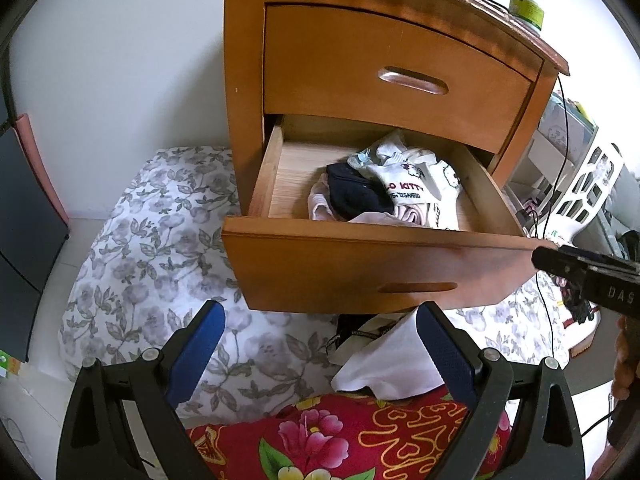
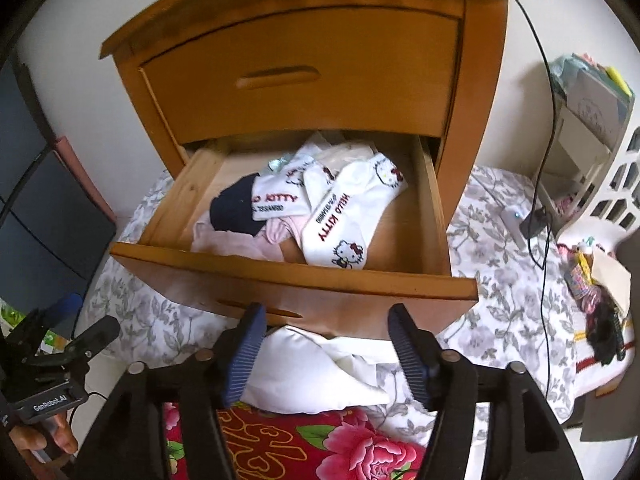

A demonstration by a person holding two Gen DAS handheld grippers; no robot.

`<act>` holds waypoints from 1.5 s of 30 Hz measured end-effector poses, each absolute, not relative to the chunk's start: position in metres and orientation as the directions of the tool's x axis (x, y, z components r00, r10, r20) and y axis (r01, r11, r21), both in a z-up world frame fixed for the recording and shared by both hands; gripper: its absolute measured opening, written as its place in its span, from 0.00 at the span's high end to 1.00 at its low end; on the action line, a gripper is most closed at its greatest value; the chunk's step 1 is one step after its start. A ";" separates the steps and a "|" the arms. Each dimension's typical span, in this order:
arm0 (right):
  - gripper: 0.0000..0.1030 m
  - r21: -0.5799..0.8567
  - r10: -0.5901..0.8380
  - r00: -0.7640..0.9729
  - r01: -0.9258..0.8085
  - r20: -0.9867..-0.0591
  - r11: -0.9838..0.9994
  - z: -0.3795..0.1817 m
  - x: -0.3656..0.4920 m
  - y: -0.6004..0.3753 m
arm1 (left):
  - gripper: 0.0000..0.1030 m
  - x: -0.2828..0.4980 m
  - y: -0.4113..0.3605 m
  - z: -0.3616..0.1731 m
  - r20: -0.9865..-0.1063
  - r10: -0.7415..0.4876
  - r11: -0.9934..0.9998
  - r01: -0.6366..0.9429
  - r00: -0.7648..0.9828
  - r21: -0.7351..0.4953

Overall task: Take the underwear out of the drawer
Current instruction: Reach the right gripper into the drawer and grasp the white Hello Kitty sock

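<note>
Past our spread left fingers (image 1: 320,344) and spread right fingers (image 2: 324,344), the open drawer (image 2: 280,276) holds "HELLO KITTY" socks (image 2: 340,216); the underwear (image 2: 234,210) is half hidden.

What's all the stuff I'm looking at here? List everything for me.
Nightstand: one, orange-brown wood, against the white wall.
Top drawer: one, closed.
Bottom drawer: one, pulled open.
Hello Kitty socks: several, white, in the open drawer's right part.
Dark garment: one, navy, left of the socks.
Pink garments: pale pink, count unclear, at the drawer's front.
White cloth: one, on the bed below the drawer.
Floral sheet: grey and white, over the bed.
Red blanket: one, flowered, nearest the cameras.
Bottle: one, green label, on the nightstand.
Black cable: one, hanging at the nightstand's right.
White basket: one, far right.
Left gripper: open, blue pads.
Right gripper: open, blue pads.
</note>
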State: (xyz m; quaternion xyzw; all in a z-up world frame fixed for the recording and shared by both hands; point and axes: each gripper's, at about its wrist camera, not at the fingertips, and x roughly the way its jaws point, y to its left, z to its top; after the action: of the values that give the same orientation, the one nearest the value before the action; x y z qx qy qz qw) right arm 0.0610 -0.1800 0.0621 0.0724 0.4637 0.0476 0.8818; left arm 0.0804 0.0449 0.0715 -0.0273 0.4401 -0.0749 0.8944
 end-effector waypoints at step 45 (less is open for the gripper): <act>0.00 0.174 0.139 0.668 -0.015 -0.731 0.985 0.069 0.106 -0.199 | 0.05 0.129 0.029 0.050 -0.742 -0.220 0.976 0.148 0.634 -0.163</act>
State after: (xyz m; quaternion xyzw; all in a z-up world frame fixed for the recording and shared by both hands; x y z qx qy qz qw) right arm 0.1059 -0.1993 0.0693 0.0767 0.4050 0.0423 0.9101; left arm 0.1292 0.0291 0.0503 -0.0433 0.4157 -0.1019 0.9027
